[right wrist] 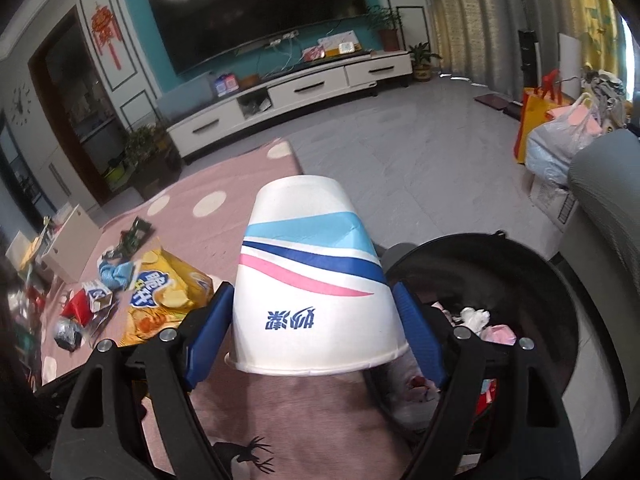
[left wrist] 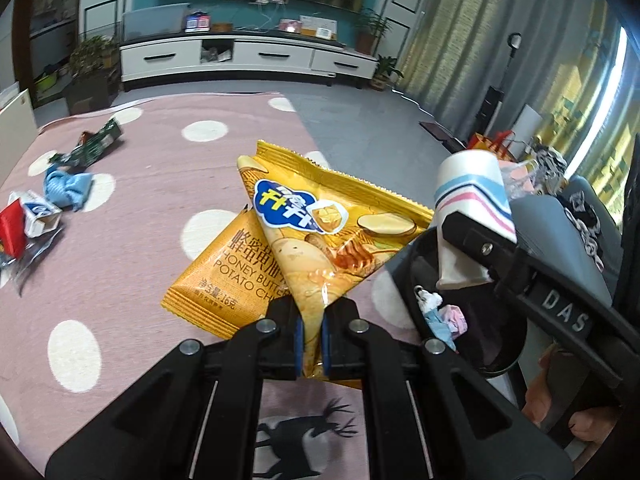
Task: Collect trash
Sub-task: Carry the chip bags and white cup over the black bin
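Observation:
My left gripper [left wrist: 311,320] is shut on a corner of a yellow potato chip bag [left wrist: 320,224] and holds it above the pink dotted rug [left wrist: 120,280]. My right gripper [right wrist: 312,312] is shut on an upside-down white paper cup [right wrist: 316,280] with blue and pink stripes, held beside the black trash bin [right wrist: 520,264]. The cup [left wrist: 472,200] and right gripper also show in the left wrist view, over the bin [left wrist: 480,320]. The bin holds crumpled tissues [right wrist: 476,316]. The chip bag shows in the right wrist view [right wrist: 160,296].
More litter lies on the rug at the left: a green wrapper [left wrist: 96,144], a blue crumpled cloth [left wrist: 66,188], a small carton [left wrist: 36,216] and red packaging [left wrist: 12,232]. A grey sofa [right wrist: 608,200] and bags [right wrist: 560,140] stand at the right. A TV cabinet [left wrist: 248,56] lines the far wall.

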Available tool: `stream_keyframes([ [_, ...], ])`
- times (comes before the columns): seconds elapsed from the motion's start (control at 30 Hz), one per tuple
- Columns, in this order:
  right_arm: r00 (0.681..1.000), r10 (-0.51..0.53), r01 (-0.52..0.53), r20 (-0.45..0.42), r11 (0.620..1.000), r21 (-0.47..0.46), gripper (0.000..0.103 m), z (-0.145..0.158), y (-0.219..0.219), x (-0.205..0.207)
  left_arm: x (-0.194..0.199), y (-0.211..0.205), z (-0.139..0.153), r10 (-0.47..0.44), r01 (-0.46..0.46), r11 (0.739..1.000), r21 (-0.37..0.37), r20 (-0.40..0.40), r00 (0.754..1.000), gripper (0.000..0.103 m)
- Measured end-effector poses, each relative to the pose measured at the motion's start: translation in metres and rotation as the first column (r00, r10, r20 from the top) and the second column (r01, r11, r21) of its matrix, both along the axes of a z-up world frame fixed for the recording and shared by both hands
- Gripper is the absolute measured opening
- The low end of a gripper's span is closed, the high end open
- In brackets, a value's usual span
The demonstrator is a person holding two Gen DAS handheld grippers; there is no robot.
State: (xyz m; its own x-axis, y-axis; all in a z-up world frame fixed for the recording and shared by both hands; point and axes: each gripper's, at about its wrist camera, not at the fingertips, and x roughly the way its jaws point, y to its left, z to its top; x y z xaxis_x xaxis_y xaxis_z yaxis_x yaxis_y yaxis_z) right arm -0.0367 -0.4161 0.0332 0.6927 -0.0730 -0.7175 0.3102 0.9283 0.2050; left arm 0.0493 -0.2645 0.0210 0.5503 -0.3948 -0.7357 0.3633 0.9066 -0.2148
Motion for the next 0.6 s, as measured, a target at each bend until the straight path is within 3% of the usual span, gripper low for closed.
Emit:
stream_keyframes([
  [0.6,0.975,-0.218,0.218,0.035,0.976,-0.004,0.081,0.009,-0.066,-0.035,-0.001,-0.078,-0.004,-0.18,0.18,0.983,-0.022,-0.016,0.983,0.008],
])
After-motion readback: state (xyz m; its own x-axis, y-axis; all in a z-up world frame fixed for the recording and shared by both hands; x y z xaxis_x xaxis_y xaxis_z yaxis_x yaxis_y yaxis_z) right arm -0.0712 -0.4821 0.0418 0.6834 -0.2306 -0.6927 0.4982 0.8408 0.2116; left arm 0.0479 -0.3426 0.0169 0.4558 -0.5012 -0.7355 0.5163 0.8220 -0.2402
